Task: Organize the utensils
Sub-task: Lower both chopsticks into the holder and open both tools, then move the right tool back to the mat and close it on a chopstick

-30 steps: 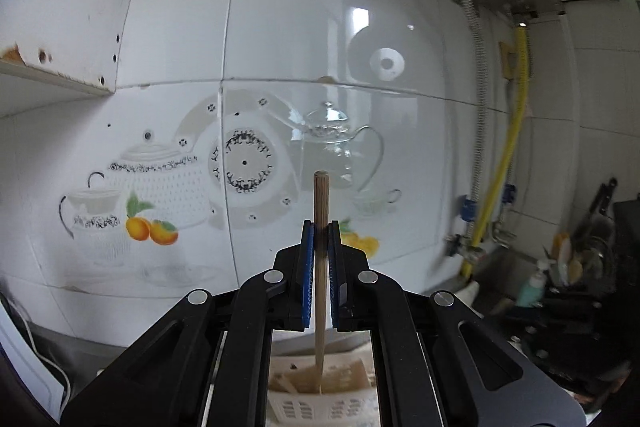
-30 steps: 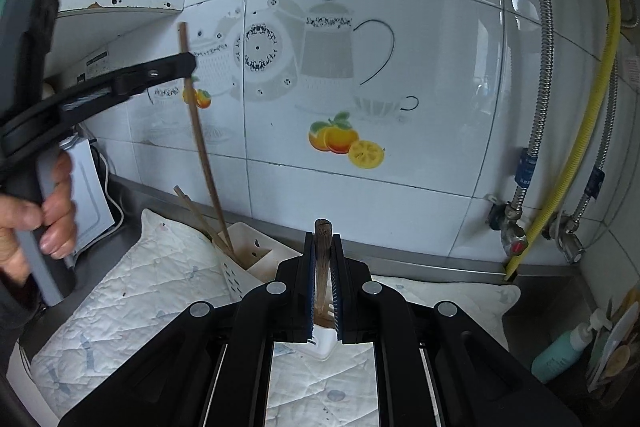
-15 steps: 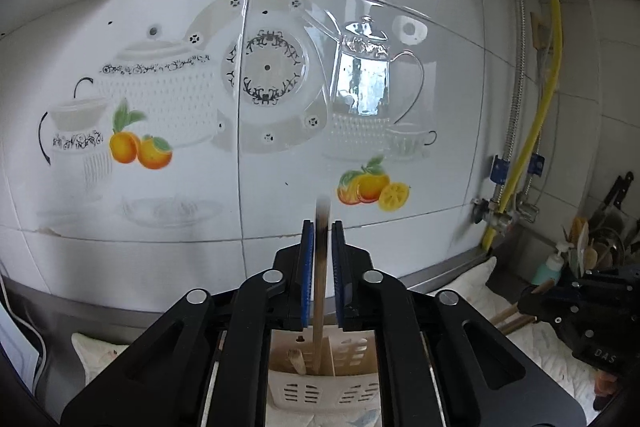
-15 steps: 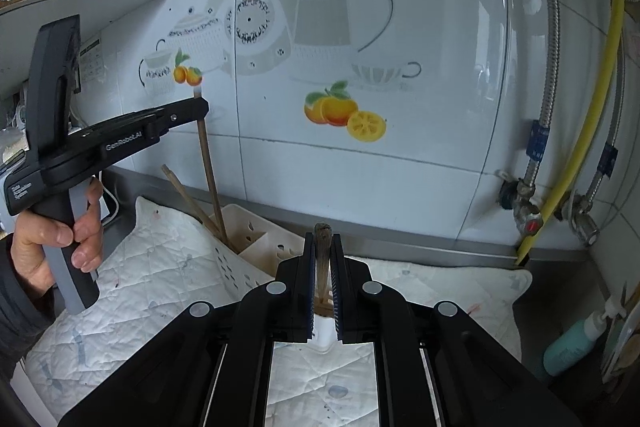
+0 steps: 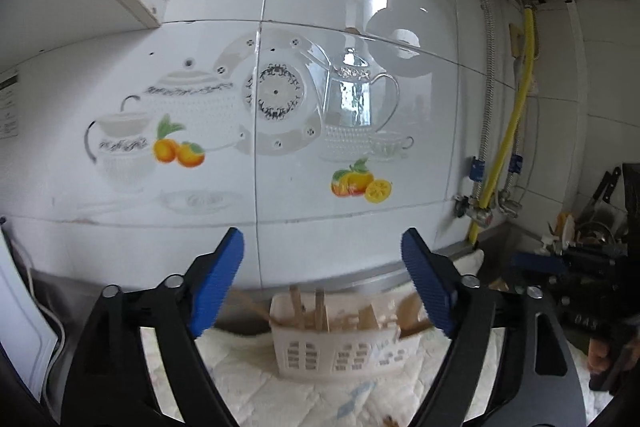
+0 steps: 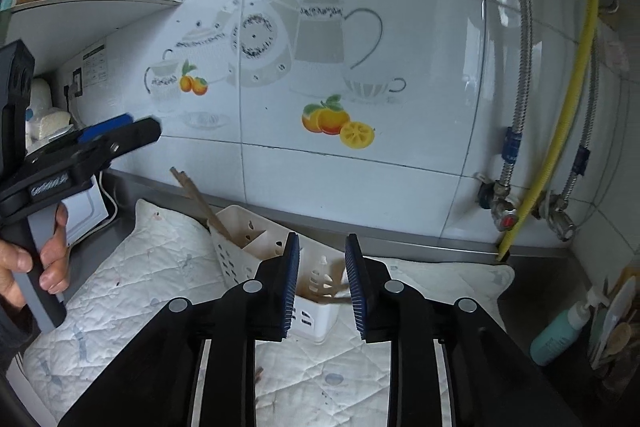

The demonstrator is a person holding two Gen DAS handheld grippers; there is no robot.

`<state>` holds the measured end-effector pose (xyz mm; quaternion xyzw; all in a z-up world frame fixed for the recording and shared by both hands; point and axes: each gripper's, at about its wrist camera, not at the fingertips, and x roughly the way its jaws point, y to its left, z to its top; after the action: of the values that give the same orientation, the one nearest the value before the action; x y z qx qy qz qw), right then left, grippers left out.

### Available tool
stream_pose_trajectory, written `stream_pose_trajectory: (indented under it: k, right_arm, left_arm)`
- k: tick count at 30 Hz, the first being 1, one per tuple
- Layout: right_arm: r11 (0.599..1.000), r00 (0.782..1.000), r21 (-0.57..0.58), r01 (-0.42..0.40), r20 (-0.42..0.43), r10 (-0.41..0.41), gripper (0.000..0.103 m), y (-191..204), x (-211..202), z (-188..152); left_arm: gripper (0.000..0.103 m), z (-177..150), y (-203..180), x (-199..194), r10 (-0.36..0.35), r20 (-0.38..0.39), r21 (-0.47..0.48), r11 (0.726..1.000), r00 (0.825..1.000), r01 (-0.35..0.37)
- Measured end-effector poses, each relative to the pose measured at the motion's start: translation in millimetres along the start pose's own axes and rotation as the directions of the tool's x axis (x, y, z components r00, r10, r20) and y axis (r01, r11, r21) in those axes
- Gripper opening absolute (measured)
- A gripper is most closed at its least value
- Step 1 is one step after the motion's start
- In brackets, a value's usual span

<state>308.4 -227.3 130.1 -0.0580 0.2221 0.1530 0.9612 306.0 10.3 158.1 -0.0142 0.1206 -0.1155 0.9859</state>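
Note:
A white slotted caddy (image 5: pixel 344 347) stands on a quilted mat by the tiled wall. Wooden chopsticks (image 5: pixel 308 309) lean in its left compartment. My left gripper (image 5: pixel 322 247) hovers above and before the caddy, its jaws opening wide with nothing between them. In the right wrist view the left gripper (image 6: pixel 120 133) hangs at the left over the chopsticks (image 6: pixel 196 195), a hand (image 6: pixel 44 259) holding it. My right gripper (image 6: pixel 323 243) is right above the caddy (image 6: pixel 244 223), its jaws opening. A wooden utensil (image 6: pixel 324 297) lies tilted in the compartment below, and neither pad touches it.
The quilted white mat (image 6: pixel 132 279) covers the counter. A yellow hose (image 6: pixel 568 123) and valves (image 6: pixel 504 211) run down the wall at the right. A teal bottle (image 6: pixel 560 331) and a crowded rack stand at the far right. A white appliance (image 5: pixel 16 323) sits at the left.
My left gripper sank and opened, and the chopstick it held now stands in the caddy. My right gripper's jaws parted from the wooden utensil, which dropped into the caddy.

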Motion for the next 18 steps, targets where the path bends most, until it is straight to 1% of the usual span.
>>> stream_pose_trajectory:
  k: [1,4,7,11,18]
  right_arm:
    - [1.0,1.0,-0.004,0.002,0.009,-0.002,0.027,2.8,-7.9,-2.9]
    - [1.0,1.0,-0.004,-0.003,0.03,0.003,0.028,9.7,-28.0,-13.6]
    - [1.0,0.999,-0.005,-0.017,0.037,0.017,0.028,19.0,-46.4,-31.6]
    - [0.999,0.999,0.001,-0.035,0.023,0.035,0.03,31.0,-60.9,-61.6]
    - [0.996,0.996,0.059,-0.071,-0.052,0.074,0.029,44.2,-75.7,-135.0]
  left_arm:
    - [0.09,-2.5,-0.2,-5.2,0.007,-0.002,0.001,1.0,1.0,-0.007]
    - [0.097,-14.5,-2.1,-28.5,0.029,-0.007,0.014,0.999,1.0,-0.029]
    - [0.098,-29.2,-5.1,-48.4,0.044,-0.031,0.022,0.999,0.999,-0.043]
    - [0.098,-57.3,-6.3,-75.0,0.036,-0.074,-0.014,0.999,0.997,-0.037]
    - [0.098,-105.7,-8.3,-105.9,0.056,-0.126,-0.053,0.997,0.99,-0.063]
